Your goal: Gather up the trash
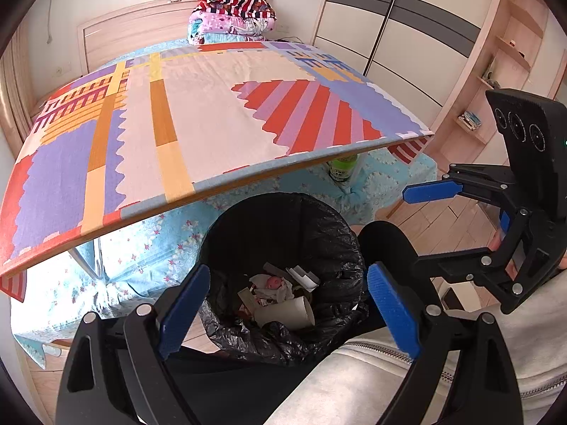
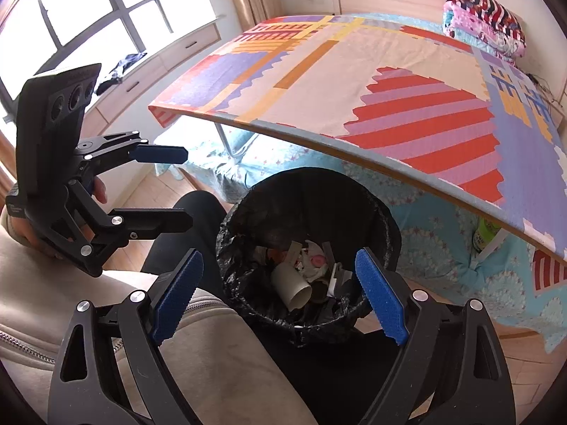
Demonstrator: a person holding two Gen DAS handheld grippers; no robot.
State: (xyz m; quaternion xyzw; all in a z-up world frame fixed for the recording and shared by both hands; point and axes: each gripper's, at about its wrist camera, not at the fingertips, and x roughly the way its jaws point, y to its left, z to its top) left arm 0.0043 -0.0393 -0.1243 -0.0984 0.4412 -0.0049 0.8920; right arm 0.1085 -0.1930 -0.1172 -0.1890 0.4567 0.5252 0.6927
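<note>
My left hand-held gripper (image 1: 287,313) hangs with its blue-padded fingers (image 1: 184,313) spread wide and nothing between them. Framed in that gap, below, is the trash bin (image 1: 283,219) lined with a black bag. My right hand-held gripper (image 2: 280,294) is likewise spread apart and empty, looking down into the same bin (image 2: 312,194) from the other side. Each camera also catches the other gripper off to the side, with its jaws apart.

The trash sits in the bottom of the bin: a cardboard tube (image 1: 285,313) lying on its side, crumpled tissue (image 1: 273,285) with something pink in it, and a white scrap of plastic (image 1: 303,276). From the right wrist I see the same tube (image 2: 292,285) with its open end towards me, and the tissue (image 2: 313,262) just beyond it.

My legs in dark trousers (image 1: 382,244) are beside the bin, and the pale zipped jacket (image 2: 198,354) fills the near foreground.

Just beyond the bin, the edge of a tabletop (image 1: 184,120) covered in a bright patterned cloth overhangs it. Under that tabletop, on the blue floral bedsheet (image 1: 166,244), stands a green bottle (image 1: 342,170). At the head of the bed is a stack of folded quilts (image 1: 234,17). A wardrobe (image 1: 400,17) with sliding doors stands to one side and a window (image 2: 88,10) to the other.
</note>
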